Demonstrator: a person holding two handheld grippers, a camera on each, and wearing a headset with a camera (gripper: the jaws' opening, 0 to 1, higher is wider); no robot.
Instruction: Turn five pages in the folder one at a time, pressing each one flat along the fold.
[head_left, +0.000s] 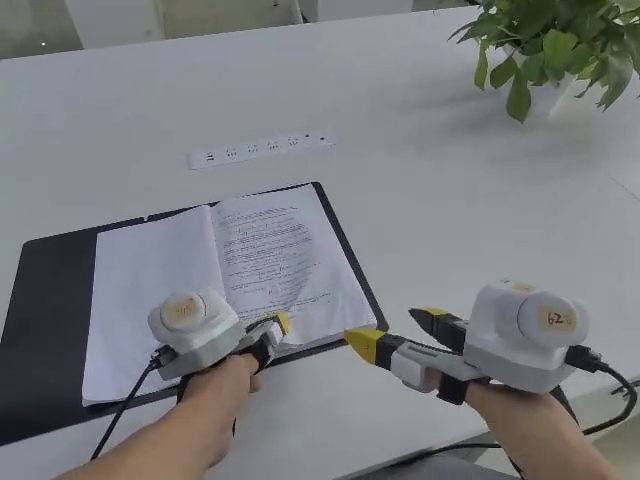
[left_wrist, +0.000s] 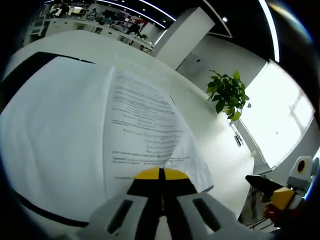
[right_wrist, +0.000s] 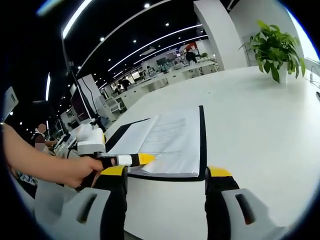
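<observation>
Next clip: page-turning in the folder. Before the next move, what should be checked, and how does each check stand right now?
1. Folder open on the table: ok.
2. Left tongs shut, at the lower edge of the right page: ok.
3. Just one sheet caught by them: cannot tell.
4. Right tongs open, off the folder to its right: ok.
5. Right page flat at the fold: not ok, it seems to arch up there.
6. Power strip clear of the folder: ok.
</observation>
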